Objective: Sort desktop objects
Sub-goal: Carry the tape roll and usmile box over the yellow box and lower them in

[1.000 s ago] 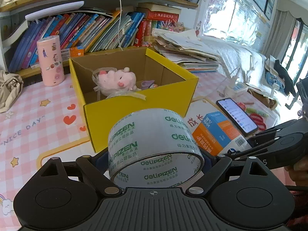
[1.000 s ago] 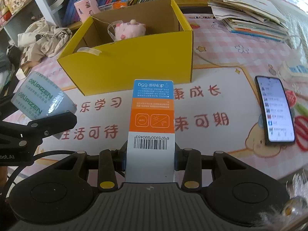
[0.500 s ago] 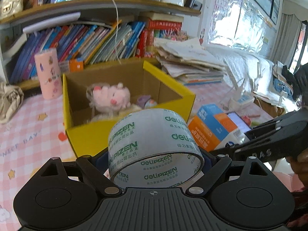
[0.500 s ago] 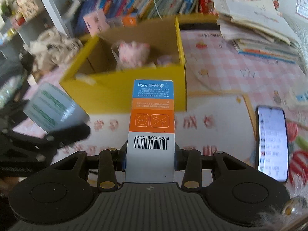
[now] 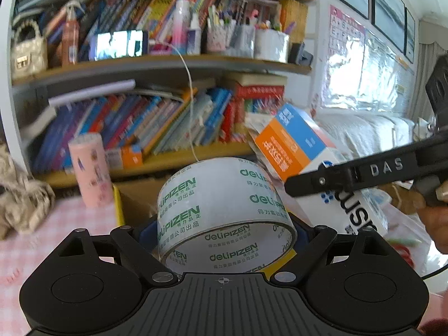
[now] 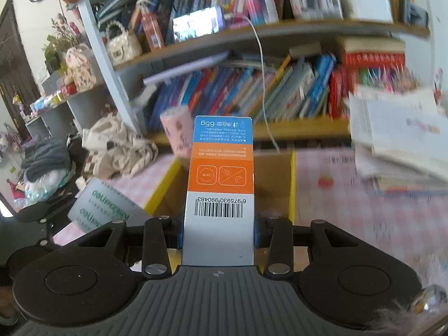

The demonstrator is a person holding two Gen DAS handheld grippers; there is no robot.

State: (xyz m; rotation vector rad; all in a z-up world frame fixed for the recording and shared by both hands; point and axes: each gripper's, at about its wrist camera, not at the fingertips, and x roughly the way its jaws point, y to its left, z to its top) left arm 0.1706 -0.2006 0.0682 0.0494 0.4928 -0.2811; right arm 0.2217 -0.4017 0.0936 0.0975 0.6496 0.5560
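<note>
Left gripper is clamped on a clear roll of packing tape with green lettering. Right gripper is squeezed onto a tall blue, orange and white carton. Both are held up over the yellow cardboard box on the pink checked desk.

Wooden two-tier bookshelf along back wall, packed with upright colourful books. Propped phone with lit screen on upper tier, thin white cable hanging from it. Cream quilted handbag at left end. Crumpled beige cloth bag on pink checked tablecloth. Stacked papers at right, blurred.
</note>
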